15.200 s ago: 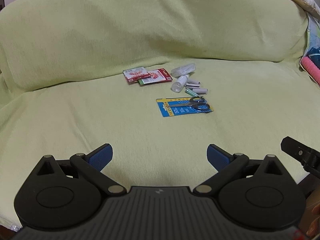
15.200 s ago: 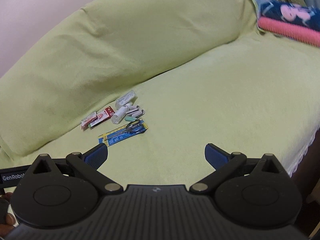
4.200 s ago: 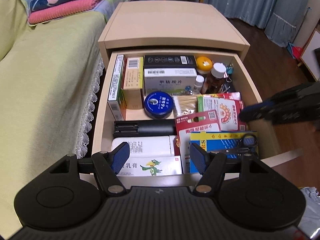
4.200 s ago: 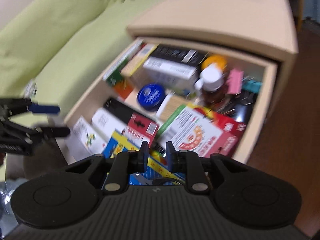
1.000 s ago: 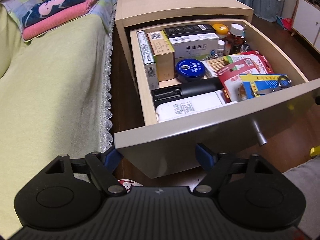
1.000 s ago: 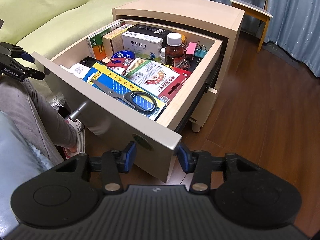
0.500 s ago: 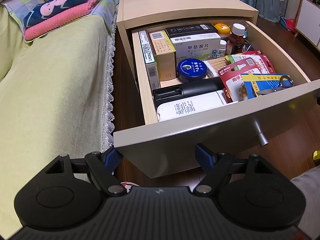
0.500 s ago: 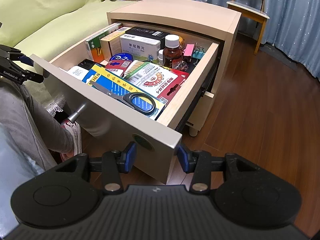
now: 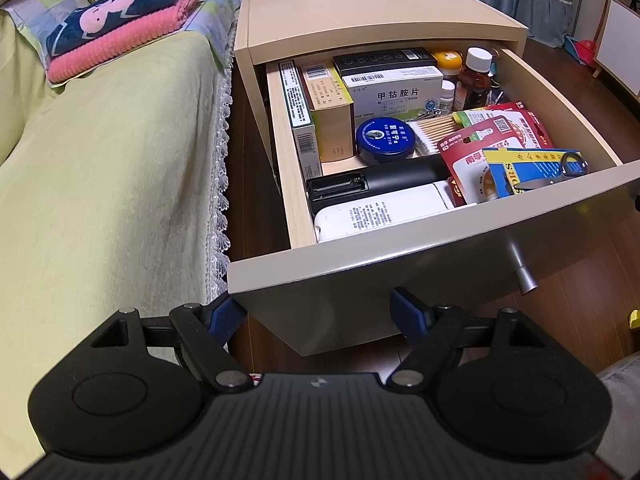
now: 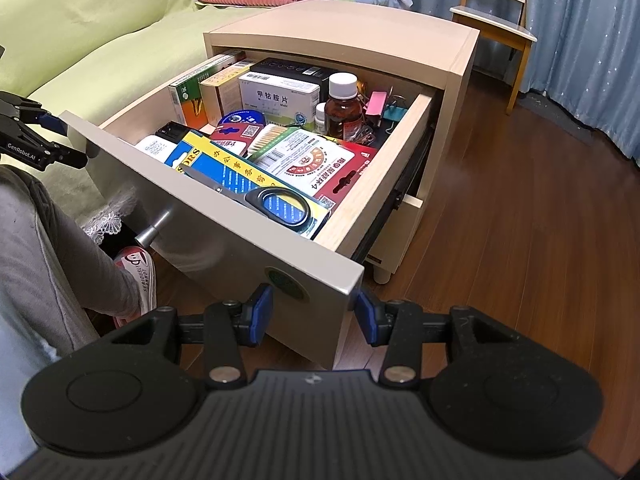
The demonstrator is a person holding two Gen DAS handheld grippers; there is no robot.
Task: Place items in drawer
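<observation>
The drawer (image 9: pixel 400 272) front lies at 12 o'clock, touching both empty, spread grippers: left gripper (image 9: pixel 320 312), right gripper (image 10: pixel 312 312).

The open drawer (image 9: pixel 400 276) stood just ahead of the left hand-held gripper (image 9: pixel 316 312), its front panel between the fingers. The sofa (image 9: pixel 100 184) lay to that gripper's left, the scissors card (image 9: pixel 532 172) ahead-right inside the drawer.

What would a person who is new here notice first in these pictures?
First, the open drawer of the wooden nightstand, crammed with boxes and bottles, a scissors card on top near the front. Then the left gripper and right gripper, open at the front panel's two corners.
</observation>
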